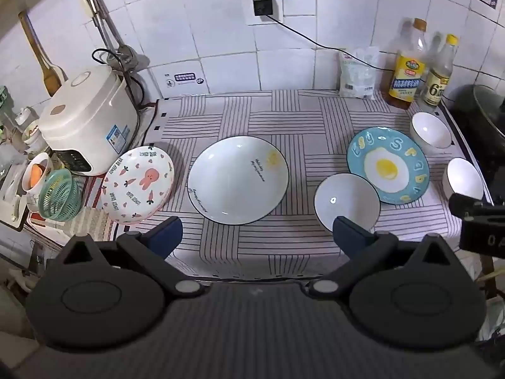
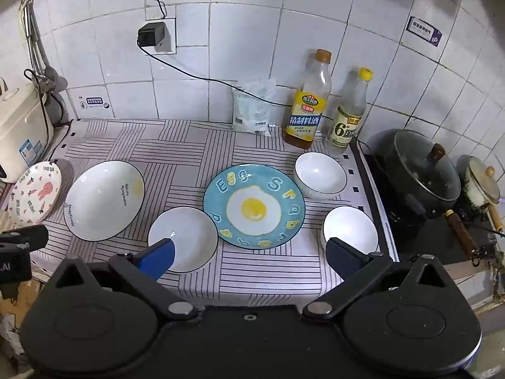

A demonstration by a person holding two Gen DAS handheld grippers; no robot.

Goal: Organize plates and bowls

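Holding both tools spread wide and empty above the bench's (image 1: 284, 110) near edge, I see my left tool (image 1: 257, 232) facing the large white plate (image 1: 238, 178), my right tool (image 2: 249, 252) facing the egg plate (image 2: 254, 205), dark-rimmed bowl (image 2: 186, 237) at its eight o'clock.

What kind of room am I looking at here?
Most likely a small home kitchen. A rice cooker stands on the counter by a white tiled wall, a lidded black pot sits on a cooktop to the right, and bottles of cooking wine and vinegar stand behind the laid-out dishes.
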